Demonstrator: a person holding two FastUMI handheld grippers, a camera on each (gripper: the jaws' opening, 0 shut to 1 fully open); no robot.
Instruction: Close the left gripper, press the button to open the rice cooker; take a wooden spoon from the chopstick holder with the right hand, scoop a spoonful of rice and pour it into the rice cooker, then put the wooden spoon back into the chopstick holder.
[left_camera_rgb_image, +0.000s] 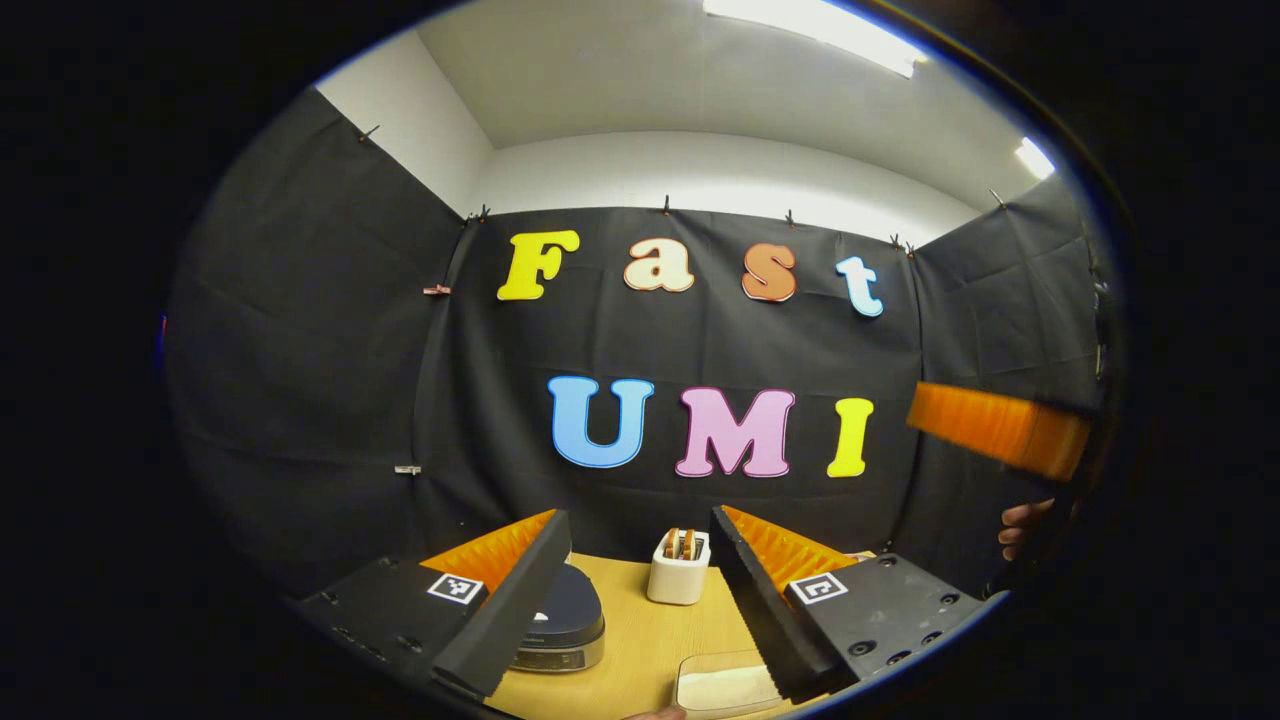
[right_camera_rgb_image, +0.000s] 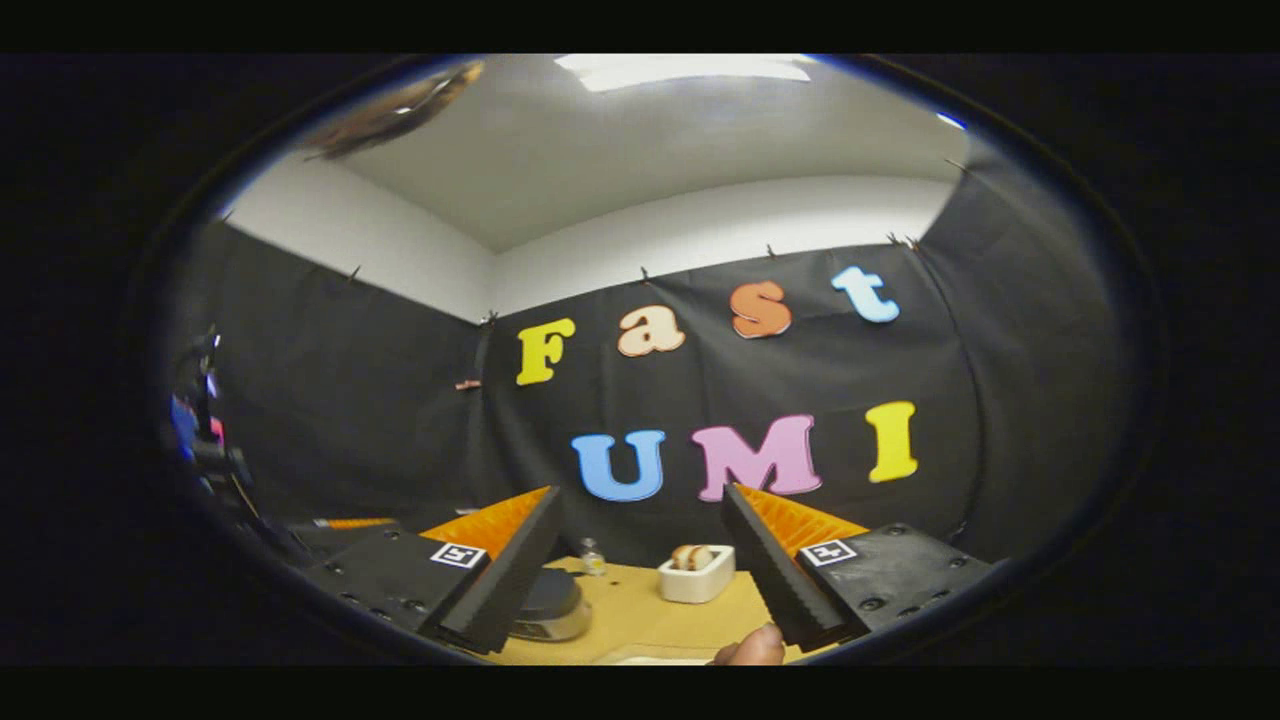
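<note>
In the left gripper view my left gripper (left_camera_rgb_image: 638, 517) is held high above the table with its fingers wide apart and nothing between them. Below it stand the rice cooker (left_camera_rgb_image: 562, 618) with its dark lid down and, further back, the white chopstick holder (left_camera_rgb_image: 678, 582) with wooden spoon handles (left_camera_rgb_image: 685, 543) sticking up. A shallow container of rice (left_camera_rgb_image: 725, 686) lies at the near edge. My right gripper (left_camera_rgb_image: 1000, 430) hangs at the far right with a hand (left_camera_rgb_image: 1025, 527) under it. In the right gripper view my right gripper (right_camera_rgb_image: 640, 492) is open and empty, above the cooker (right_camera_rgb_image: 548, 603) and holder (right_camera_rgb_image: 697, 579).
The wooden table (left_camera_rgb_image: 640, 640) carries everything. A small bottle (right_camera_rgb_image: 592, 557) stands behind the cooker near the black cloth wall. A fingertip (right_camera_rgb_image: 750, 648) shows at the bottom edge of the right gripper view.
</note>
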